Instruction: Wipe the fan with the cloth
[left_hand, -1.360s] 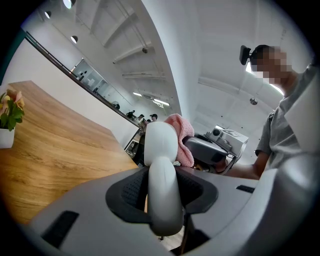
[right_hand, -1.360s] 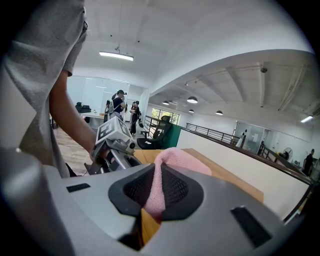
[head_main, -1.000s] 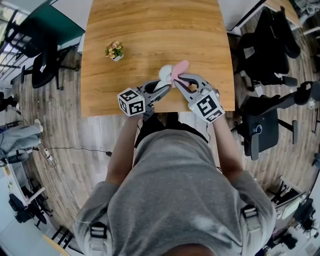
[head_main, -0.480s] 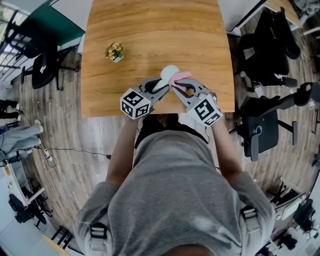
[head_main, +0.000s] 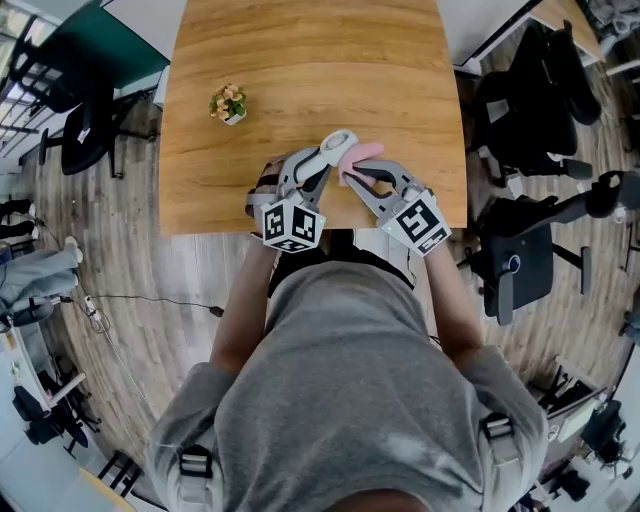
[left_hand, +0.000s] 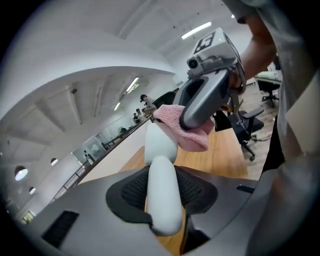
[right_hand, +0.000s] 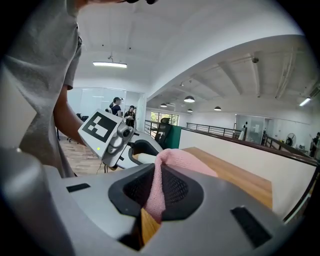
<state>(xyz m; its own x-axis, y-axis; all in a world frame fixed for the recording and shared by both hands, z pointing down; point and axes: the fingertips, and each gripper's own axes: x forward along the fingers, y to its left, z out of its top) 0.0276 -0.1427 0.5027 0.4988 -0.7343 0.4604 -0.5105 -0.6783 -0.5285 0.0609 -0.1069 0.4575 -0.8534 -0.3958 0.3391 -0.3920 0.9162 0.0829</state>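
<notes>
Left gripper (head_main: 322, 163) jaws clamp fan (head_main: 341, 140); right gripper (head_main: 353, 176) jaws pinch cloth (head_main: 366, 151).

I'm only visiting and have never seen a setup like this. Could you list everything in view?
wooden table: one, light brown, ahead of the person
small potted plant with flowers: one, white pot, on the table's left part
white plastic handheld fan: one, white, gripped in the left gripper's jaws
pink fabric cloth: one, pink, pinched in the right gripper's jaws, at the fan's far end
black office chairs: at least three, black, on the floor either side of the table
person's grey shirt: one, grey, nearest the camera
left gripper: one, grey, over the table's near edge
right gripper: one, grey, beside it
</notes>
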